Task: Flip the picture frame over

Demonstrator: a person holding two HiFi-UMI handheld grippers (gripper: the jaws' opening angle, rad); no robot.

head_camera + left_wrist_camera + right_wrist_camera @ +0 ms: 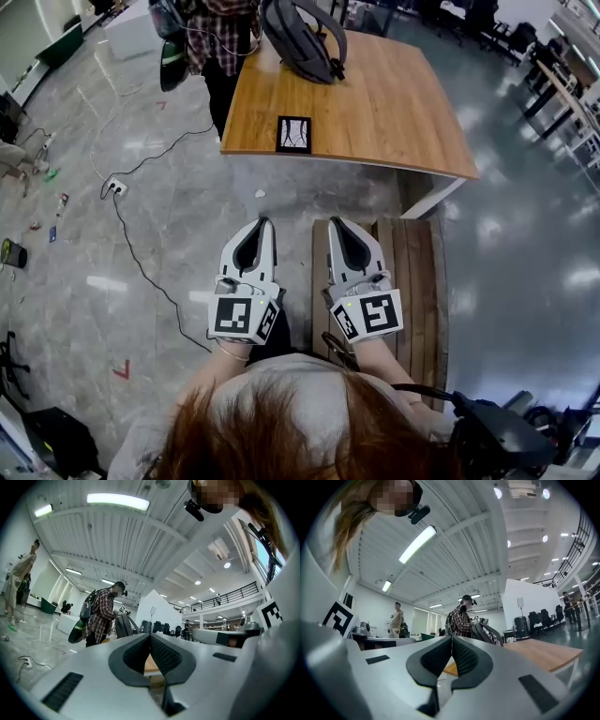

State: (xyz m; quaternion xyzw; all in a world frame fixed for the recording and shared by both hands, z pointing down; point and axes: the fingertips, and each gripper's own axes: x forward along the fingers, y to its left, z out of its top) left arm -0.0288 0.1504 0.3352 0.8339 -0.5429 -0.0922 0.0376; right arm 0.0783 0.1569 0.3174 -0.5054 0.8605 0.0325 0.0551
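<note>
Idle, nothing held.
L gripper (265,222) & R gripper (333,223): jaws were closed tight; picture frame (293,134) lay well ahead of both on wooden table (394,103).

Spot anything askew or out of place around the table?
Table looks fine: picture frame lies flat and square near the front edge, backpack at the back. On the floor: a loose cable trails from a power strip, plus a white scrap.
</note>
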